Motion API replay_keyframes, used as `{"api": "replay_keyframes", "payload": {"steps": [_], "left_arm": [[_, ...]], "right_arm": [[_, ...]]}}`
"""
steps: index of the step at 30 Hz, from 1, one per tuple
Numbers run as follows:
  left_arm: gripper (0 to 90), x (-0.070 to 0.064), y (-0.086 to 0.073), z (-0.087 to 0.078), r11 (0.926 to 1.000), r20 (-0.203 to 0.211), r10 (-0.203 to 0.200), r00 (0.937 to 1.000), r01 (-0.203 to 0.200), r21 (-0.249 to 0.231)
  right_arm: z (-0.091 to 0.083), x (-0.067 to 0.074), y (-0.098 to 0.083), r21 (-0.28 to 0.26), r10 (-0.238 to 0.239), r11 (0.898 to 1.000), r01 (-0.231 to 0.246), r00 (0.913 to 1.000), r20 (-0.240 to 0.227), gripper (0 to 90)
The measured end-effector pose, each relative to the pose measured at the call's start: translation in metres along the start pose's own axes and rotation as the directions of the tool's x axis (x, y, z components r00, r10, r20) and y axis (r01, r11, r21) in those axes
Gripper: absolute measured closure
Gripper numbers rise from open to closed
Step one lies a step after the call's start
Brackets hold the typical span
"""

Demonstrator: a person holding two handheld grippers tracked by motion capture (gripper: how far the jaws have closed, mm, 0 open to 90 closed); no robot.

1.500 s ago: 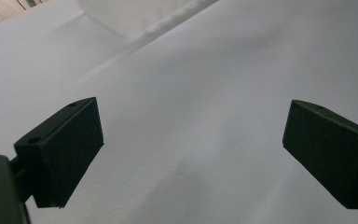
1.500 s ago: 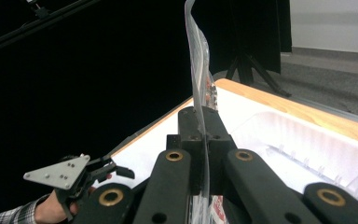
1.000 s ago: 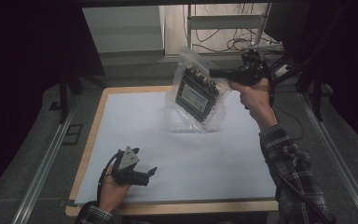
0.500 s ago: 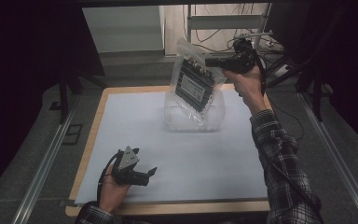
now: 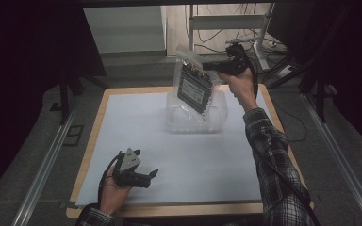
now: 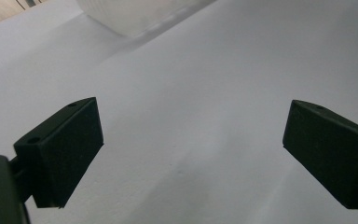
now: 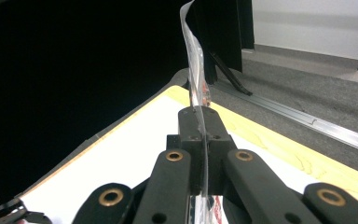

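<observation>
A clear plastic bag (image 5: 194, 84) with a dark circuit board inside hangs tilted above a clear plastic tub (image 5: 219, 117) at the far middle of the table. My right gripper (image 5: 215, 69) is shut on the bag's upper right edge; in the right gripper view the thin film (image 7: 195, 60) rises edge-on from between the closed jaws of the gripper (image 7: 201, 126). My left gripper (image 5: 147, 178) rests in a hand at the near left of the white mat, open, with nothing between its fingers (image 6: 65, 149). A corner of the tub (image 6: 130, 14) shows far ahead of it.
A white mat (image 5: 136, 127) covers the wooden table (image 5: 101, 106). Metal rails (image 5: 47, 165) run along both sides on the grey floor. Cables and a metal stand (image 5: 259, 42) lie behind the table's far edge. Dark curtains close off the left and right.
My right hand has moved left and slightly down with the bag, bringing it more upright over the tub. The left gripper has stayed in place.
</observation>
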State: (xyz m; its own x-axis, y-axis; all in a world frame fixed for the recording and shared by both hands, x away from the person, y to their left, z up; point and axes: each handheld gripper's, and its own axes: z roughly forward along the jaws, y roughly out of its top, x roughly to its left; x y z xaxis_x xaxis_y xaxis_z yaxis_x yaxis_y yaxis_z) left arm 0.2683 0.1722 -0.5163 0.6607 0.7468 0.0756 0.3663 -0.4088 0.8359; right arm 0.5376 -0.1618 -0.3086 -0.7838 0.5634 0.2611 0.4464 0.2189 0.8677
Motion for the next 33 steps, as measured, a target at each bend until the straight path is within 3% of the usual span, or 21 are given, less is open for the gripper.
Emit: {"api": "replay_keyframes", "payload": {"steps": [15, 19, 20, 27, 30, 33], "left_arm": [[4.6, -0.001, 0.000, 0.000, 1.0000, -0.001, 0.002, 1.0000, -0.002, 0.002], [4.7, -0.001, 0.000, 0.001, 1.0000, -0.001, 0.006, 1.0000, -0.006, 0.006], [4.7, -0.002, 0.000, 0.001, 1.0000, 0.000, 0.007, 1.0000, -0.007, 0.007], [4.8, -0.002, 0.000, 0.001, 0.9999, -0.002, 0.008, 1.0000, -0.008, 0.009], [4.8, -0.002, 0.000, 0.001, 0.9999, -0.002, 0.010, 0.9999, -0.010, 0.007], [4.8, -0.002, 0.000, 0.001, 1.0000, -0.002, 0.008, 1.0000, -0.008, 0.005]], "right_arm": [[0.027, -0.011, -0.019, 0.057, 0.030, 0.998, -0.032, 0.9991, 0.030, 89.0], [0.031, -0.015, -0.025, 0.047, 0.007, 0.999, -0.011, 0.9966, 0.083, 89.0], [0.031, -0.015, -0.026, 0.058, -0.025, 0.998, 0.017, 0.9893, 0.143, 88.9], [0.029, -0.014, -0.024, 0.060, -0.028, 0.998, 0.020, 0.9910, 0.131, 87.5], [0.027, -0.010, -0.021, 0.069, -0.073, 0.996, 0.063, 0.9844, 0.160, 82.2], [0.024, -0.010, -0.020, 0.047, -0.083, 0.996, 0.076, 0.9816, 0.172, 76.9]]}}
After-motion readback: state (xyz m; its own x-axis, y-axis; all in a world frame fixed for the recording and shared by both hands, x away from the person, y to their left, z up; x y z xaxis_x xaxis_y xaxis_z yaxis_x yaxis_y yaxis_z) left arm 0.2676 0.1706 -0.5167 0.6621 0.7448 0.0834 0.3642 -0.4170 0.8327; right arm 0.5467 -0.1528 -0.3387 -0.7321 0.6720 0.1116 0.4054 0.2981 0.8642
